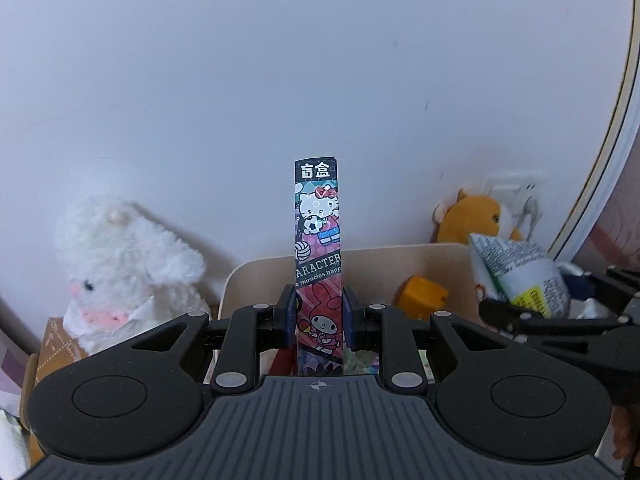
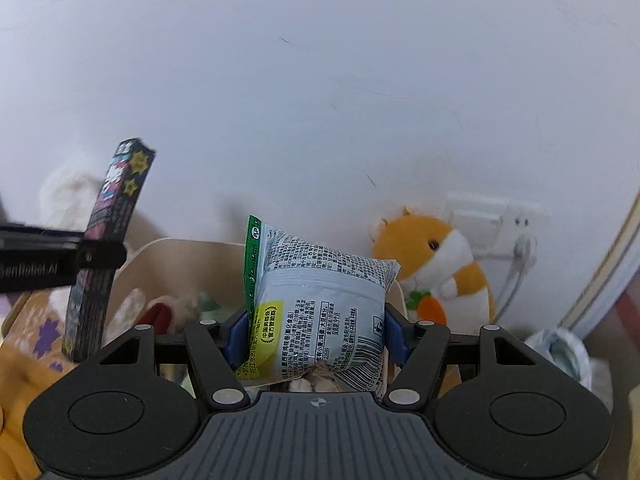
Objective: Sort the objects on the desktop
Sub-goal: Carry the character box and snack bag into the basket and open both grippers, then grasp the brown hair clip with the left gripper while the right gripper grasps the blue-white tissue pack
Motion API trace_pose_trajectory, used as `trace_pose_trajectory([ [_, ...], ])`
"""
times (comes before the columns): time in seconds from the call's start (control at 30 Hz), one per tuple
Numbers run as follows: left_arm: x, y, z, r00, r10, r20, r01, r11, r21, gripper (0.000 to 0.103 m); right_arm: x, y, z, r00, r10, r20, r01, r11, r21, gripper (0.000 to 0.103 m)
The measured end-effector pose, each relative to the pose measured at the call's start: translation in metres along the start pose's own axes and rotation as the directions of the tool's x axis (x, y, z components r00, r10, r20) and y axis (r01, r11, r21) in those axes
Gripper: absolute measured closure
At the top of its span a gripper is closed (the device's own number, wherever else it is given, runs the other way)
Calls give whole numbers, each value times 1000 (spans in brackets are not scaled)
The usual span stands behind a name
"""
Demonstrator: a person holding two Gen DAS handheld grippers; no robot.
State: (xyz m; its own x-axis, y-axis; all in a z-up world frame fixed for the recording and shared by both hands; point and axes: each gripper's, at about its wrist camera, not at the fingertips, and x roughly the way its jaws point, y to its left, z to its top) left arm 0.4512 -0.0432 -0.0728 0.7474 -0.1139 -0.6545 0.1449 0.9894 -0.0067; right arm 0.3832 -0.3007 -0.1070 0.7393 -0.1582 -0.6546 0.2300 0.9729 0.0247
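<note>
A pale, bare wall (image 1: pixel 280 80) fills most of both wrist views, marked with a few faint scuffs. At the far right, a curved white and tan frame edge (image 1: pixel 616 160) runs down toward a white wall socket (image 2: pixel 496 224) with a plug and cable in it. Below the wall stands an open beige storage box (image 1: pixel 400 256), its rounded rim facing the cameras, with a yellow block (image 1: pixel 424 296) and other blurred items inside. A fluffy white plush (image 1: pixel 120 272) sits to the left of the box, and an orange and white hamster plush (image 2: pixel 436 264) holding a carrot leans against the wall to the right.

The left gripper (image 1: pixel 319 318) is closed narrowly on a tall, slim cartoon-printed box (image 1: pixel 319 240), held upright above the storage box. The right gripper (image 2: pixel 316 334) stands wider, its blue pads pressed on both sides of a puffy white and green snack packet (image 2: pixel 320 300), also held over the storage box's right end.
</note>
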Motion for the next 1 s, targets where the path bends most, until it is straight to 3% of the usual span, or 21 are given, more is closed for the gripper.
trace_pose_trajectory([
  [0.17,38,-1,-11,994,56,-89,-55,998,23,80,24,2,-4,999,-23,-41,21,999,-46,39],
  [0.33,56,-7,-23,989,53,-137,-44,997,70,78,41,13,-16,996,-23,-87,13,993,-120,37],
  [0.4,56,-11,-24,988,67,-136,-55,994,92,51,44,15,-20,994,-12,-106,-2,991,-132,34],
  [0.43,54,-13,-24,989,73,-127,-61,993,98,43,45,15,-23,994,-3,-113,-12,991,-135,28],
  [0.47,51,-13,-25,991,68,-115,-57,993,101,30,45,15,-24,993,3,-115,-18,990,-137,26],
  [0.5,48,-14,-26,994,55,-96,-45,994,103,24,45,15,-26,993,2,-115,-18,990,-141,24],
  [0.57,43,-14,-27,996,36,-79,-28,994,105,22,42,15,-28,994,2,-108,-17,990,-142,11],
  [0.67,38,-15,-31,995,24,-93,-16,995,94,22,34,15,-31,997,7,-79,-18,990,-141,2],
  [1.0,0,-8,-55,996,23,-85,-14,995,103,22,-6,17,-60,997,62,-55,-69,990,-127,0],
])
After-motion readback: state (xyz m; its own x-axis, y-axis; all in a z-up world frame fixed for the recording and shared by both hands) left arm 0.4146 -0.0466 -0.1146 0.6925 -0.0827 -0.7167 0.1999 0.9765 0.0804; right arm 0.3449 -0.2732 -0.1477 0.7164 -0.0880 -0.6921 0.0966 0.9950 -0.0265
